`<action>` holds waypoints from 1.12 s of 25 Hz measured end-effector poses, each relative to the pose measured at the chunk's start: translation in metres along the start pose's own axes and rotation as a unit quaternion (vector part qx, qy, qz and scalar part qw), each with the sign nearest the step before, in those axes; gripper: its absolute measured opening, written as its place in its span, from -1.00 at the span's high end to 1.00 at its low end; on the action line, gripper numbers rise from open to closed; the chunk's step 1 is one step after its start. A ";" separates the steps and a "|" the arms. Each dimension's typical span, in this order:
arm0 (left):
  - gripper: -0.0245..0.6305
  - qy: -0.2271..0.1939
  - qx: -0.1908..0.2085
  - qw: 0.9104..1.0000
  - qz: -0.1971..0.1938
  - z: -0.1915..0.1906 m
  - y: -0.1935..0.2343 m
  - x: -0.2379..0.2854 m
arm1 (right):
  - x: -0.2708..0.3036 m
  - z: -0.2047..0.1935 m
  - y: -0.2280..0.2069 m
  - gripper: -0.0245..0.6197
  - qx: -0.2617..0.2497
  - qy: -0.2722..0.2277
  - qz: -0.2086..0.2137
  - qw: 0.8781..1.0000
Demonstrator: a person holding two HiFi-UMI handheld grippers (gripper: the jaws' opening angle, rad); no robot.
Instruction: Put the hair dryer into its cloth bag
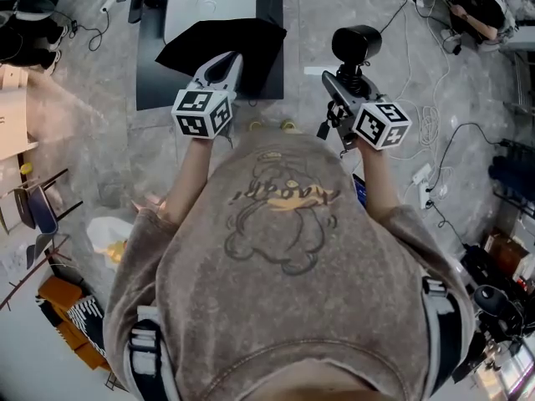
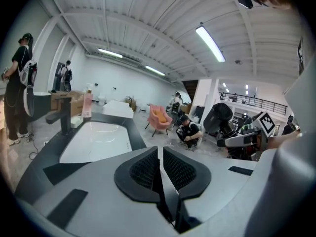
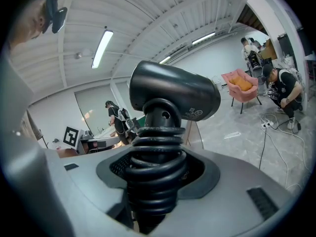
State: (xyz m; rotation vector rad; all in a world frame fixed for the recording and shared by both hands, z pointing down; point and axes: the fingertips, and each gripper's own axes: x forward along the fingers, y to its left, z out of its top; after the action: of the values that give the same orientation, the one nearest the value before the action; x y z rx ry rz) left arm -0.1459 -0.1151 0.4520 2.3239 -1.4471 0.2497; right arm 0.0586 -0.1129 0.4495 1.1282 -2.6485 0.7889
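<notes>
The hair dryer (image 1: 355,42) is off the worktop (image 1: 150,82), carried in the right gripper (image 1: 349,80). Its fingers (image 3: 197,174) stand wide, clamped on the handle over the coiled cord (image 3: 155,164) wound round it. The handle runs on out along the line of the fingers. The barrel sits crosswise at the far end, beyond the fingertips, so the barrel end is what would reach the bag first.

The black cloth bag (image 1: 247,44) lies to the left of the dryer, spread over the near part of the dark-rimmed worktop, directly ahead of the left gripper (image 1: 227,63). The left fingers (image 2: 143,169) are pressed together. A dark strip shows in the seam between them, and in the head view their tips sit at the bag's near edge, so they most likely pinch its cloth. The gripper body hides the rest of the bag in the left gripper view.

Bag and dryer are near each other but apart, side by side at about the same reach from the person. The coming move probably turns on that sideways gap: the right hand would bring the dryer leftward, barrel first, while the left hand offers the bag's opening. Which edge of the bag is the mouth cannot be told here, nor whether it is open.
</notes>
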 end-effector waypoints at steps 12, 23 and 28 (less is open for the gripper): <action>0.37 0.092 0.019 0.995 -0.025 -0.045 -0.006 0.050 | -0.006 0.000 -0.017 0.20 0.010 0.001 -0.014 1.000; 0.35 0.206 0.092 0.974 -0.034 -0.113 -0.013 0.085 | -0.013 0.000 -0.033 0.20 0.016 0.002 -0.033 0.999; 0.35 0.245 0.112 0.963 -0.025 -0.136 -0.007 0.094 | -0.014 0.000 -0.038 0.20 0.019 0.003 -0.039 0.999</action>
State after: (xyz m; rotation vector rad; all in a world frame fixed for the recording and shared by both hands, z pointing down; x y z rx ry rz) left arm -0.0903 -0.1330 0.6064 2.2403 -1.1560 0.9435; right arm 0.0954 -0.1258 0.4607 1.2289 -2.5776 0.8305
